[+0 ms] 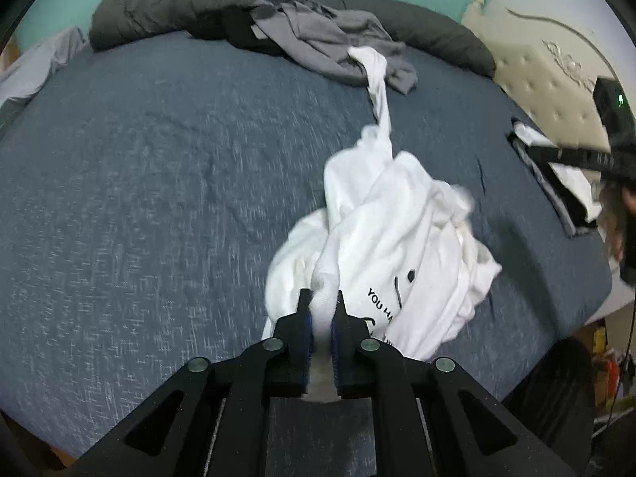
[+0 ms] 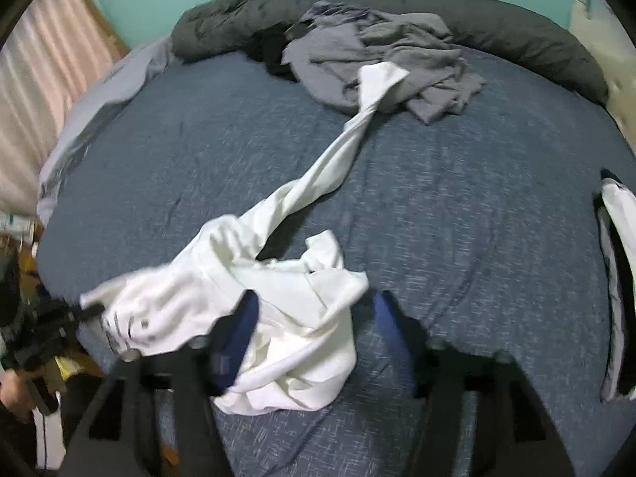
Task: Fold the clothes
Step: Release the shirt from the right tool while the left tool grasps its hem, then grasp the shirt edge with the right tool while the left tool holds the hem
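Now shirt (image 1: 397, 238) pinched between left fingers (image 1: 304, 310).

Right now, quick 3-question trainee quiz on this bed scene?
1. True or false: the left claw is shut on the white shirt.
2. The right claw is: A open, B shut on the shirt, C out of view.
3. What does the shirt's long sleeve reach at the far end?

Key: 1 true. 2 A. 3 the grey clothes pile.
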